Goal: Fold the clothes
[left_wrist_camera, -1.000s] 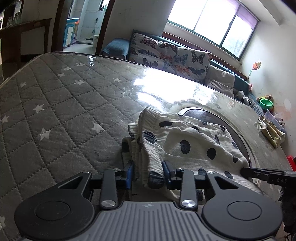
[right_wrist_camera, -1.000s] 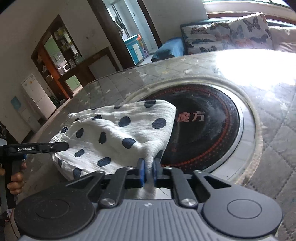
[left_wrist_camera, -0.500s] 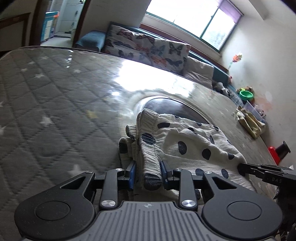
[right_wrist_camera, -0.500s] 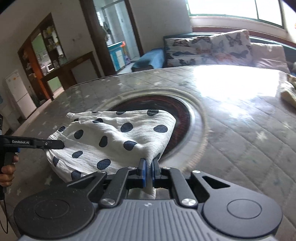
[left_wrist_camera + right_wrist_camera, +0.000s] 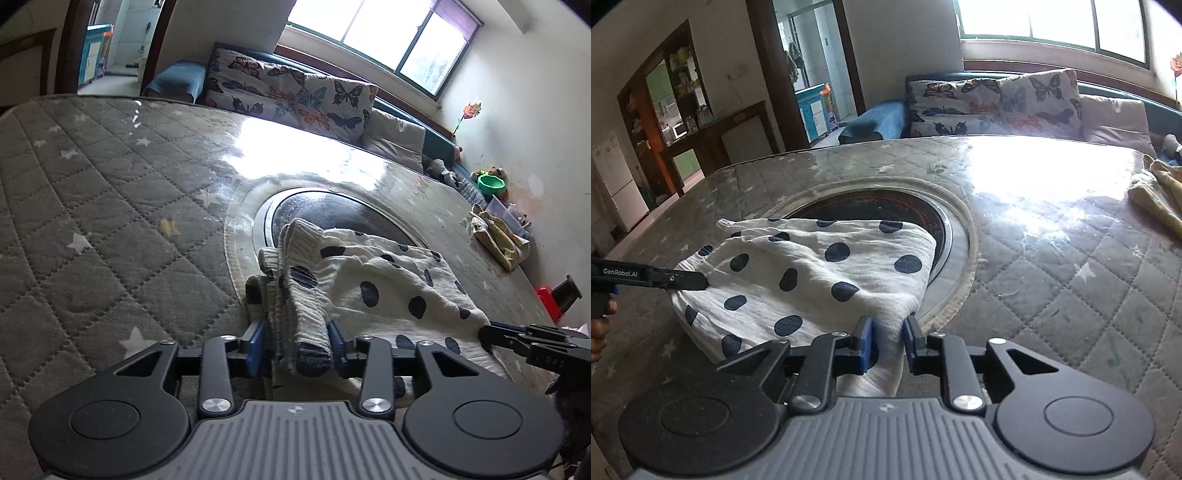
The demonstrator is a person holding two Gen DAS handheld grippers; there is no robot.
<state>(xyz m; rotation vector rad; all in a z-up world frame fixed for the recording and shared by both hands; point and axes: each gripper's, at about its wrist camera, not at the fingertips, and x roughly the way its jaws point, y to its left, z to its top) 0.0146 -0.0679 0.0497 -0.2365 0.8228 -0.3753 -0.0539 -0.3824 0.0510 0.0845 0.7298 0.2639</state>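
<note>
As both tongs open, left tongs (image 5: pixel 295 341) and right tongs (image 5: pixel 887 341) straddle dotted garment (image 5: pixel 812 273) edges, unclamped

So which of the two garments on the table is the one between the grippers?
The white polka-dot garment, lying partly over the dark round inset. Both grippers' jaws are opening with its fabric between them. The yellowish garment lies apart at the table's far edge.

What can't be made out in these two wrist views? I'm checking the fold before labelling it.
- Left wrist view: the near edge of the polka-dot garment is hidden behind the left gripper, whose jaws are opening.
- Right wrist view: the garment's near corner runs under the right gripper, jaws opening around it.
- Both views: the cooktop is partly covered by the garment.
- Yellowish cloth: cut off by the edge.
</note>
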